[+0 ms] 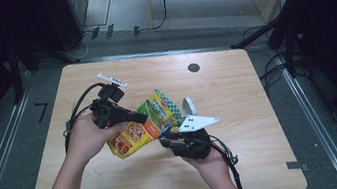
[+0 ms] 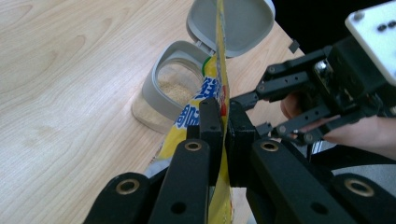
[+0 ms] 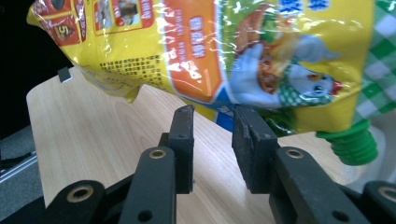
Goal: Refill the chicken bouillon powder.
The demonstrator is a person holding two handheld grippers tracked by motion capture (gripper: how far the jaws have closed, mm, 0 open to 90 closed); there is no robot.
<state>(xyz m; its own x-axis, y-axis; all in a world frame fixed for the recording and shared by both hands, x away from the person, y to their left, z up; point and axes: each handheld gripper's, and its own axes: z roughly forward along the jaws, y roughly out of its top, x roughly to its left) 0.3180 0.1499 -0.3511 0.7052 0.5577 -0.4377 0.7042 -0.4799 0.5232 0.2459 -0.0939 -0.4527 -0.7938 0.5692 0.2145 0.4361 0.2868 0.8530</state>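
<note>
A yellow seasoning pouch (image 1: 134, 132) with a green screw spout (image 3: 355, 142) hangs tilted above the table. My left gripper (image 1: 142, 117) is shut on it, pads pinching the pouch's thin edge (image 2: 219, 93). In the left gripper view, a clear jar (image 2: 170, 91) of pale granules stands just beyond the pouch, its grey flip lid (image 2: 243, 23) swung open. My right gripper (image 1: 165, 139) sits close under the pouch's lower side. Its jaws stand apart, and the pouch (image 3: 210, 51) hangs above and beyond the pads with nothing pressed between them.
The wooden table (image 1: 237, 94) has a small dark round hole (image 1: 194, 67) near its far edge. The jar's open lid (image 1: 189, 106) shows just right of the pouch. Cables trail from both grippers toward the front edge.
</note>
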